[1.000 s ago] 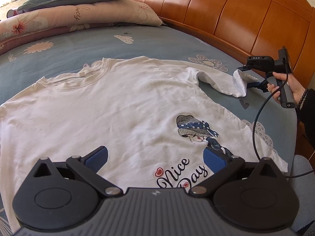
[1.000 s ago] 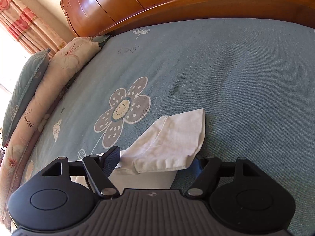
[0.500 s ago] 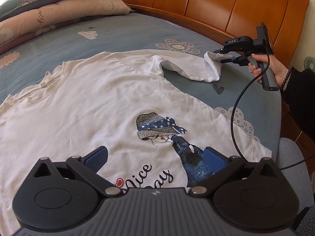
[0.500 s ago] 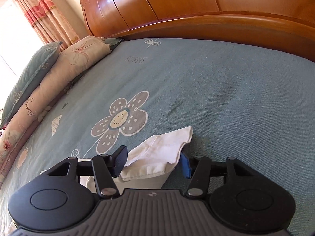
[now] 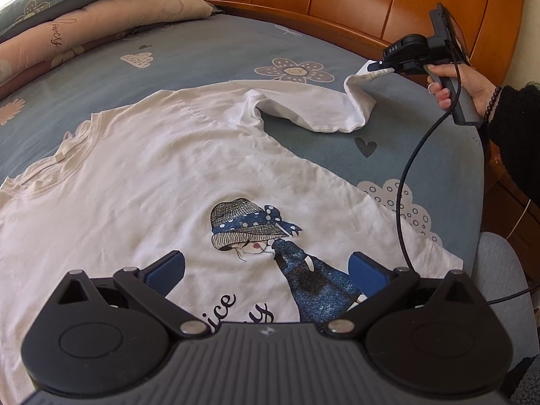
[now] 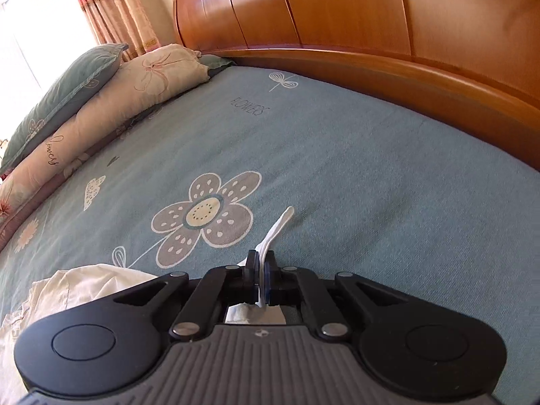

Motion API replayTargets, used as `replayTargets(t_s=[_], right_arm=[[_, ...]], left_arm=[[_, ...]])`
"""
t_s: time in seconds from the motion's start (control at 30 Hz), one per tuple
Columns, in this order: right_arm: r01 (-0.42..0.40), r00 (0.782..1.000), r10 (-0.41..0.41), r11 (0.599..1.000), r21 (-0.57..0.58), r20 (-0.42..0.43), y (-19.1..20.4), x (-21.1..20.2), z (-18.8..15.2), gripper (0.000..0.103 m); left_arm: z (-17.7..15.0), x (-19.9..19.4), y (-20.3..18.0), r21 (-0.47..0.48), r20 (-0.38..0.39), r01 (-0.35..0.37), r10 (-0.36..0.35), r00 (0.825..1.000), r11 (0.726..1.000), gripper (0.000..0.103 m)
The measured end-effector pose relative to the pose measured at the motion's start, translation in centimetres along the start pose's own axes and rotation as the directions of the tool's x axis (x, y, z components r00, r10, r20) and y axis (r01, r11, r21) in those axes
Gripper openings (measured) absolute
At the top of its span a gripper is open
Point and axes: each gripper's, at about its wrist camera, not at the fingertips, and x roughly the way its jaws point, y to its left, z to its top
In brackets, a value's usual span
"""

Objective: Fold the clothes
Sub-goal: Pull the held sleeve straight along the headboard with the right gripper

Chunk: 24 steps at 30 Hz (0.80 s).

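White T-shirt (image 5: 141, 182) lies flat, front up, on the bed (image 5: 209, 54), which carries a blue-grey sheet printed with flowers, clouds and hearts. Chest print shows a girl in a checked hat with a blue spotted band, above script lettering that is partly hidden by the near tool.

Left tool (image 5: 266, 268): jaws spread wide, gripping nothing. It hangs over the lower front of the shirt, the print showing between its blue pads (image 5: 167, 268). Contact with the cloth cannot be determined.

Right tool (image 6: 260, 278): jaws closed on the sleeve cuff (image 6: 278, 227). A thin white strip of hem stands edge-on between the pads and projects forward past them. In the left wrist view the same tool (image 5: 379, 64) is held by a hand (image 5: 462, 84) at the far right edge of the bed, and the sleeve (image 5: 314, 108) rises off the sheet at its end to meet the jaws; the remainder of the sleeve lies on the bed. A black cable (image 5: 405, 182) hangs from the handle and crosses the shirt's side hem.

Stacked pillows (image 6: 84, 108) rest at the far left. Wooden headboard (image 6: 337, 6) runs along the far side of the bed. Striped curtain (image 6: 111, 3) hangs behind the pillows.
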Motion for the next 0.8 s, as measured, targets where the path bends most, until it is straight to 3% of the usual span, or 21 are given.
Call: replayTargets(t_s=[0.17, 0.53, 0.63, 0.8], right_arm=[[0.046, 0.999, -0.044, 0.99, -0.133, 0.018, 0.2, -0.6, 2.7, 0.003], [0.101, 0.994, -0.105, 0.964, -0.245, -0.001, -3.0, 0.5, 5.5, 0.003], [0.085, 0.996, -0.083, 0.957, -0.276, 0.022, -3.6, 0.3, 5.6, 0.003], [-0.037, 0.996, 0.059, 0.957, -0.287, 0.07, -4.5, -1.3, 4.8, 0.003]], left_arm=[[0.9, 0.8, -1.4, 0.024, -0.017, -0.001, 0.001, 1.0, 1.0, 0.102], [2.6, 2.4, -3.8, 0.068, -0.046, 0.011, -0.008, 0.999, 0.998, 0.102], [2.8, 2.8, -4.1, 0.075, -0.054, 0.012, -0.008, 0.999, 0.997, 0.102], [3.3, 3.5, -4.7, 0.087, -0.068, 0.013, -0.007, 0.998, 0.996, 0.102]])
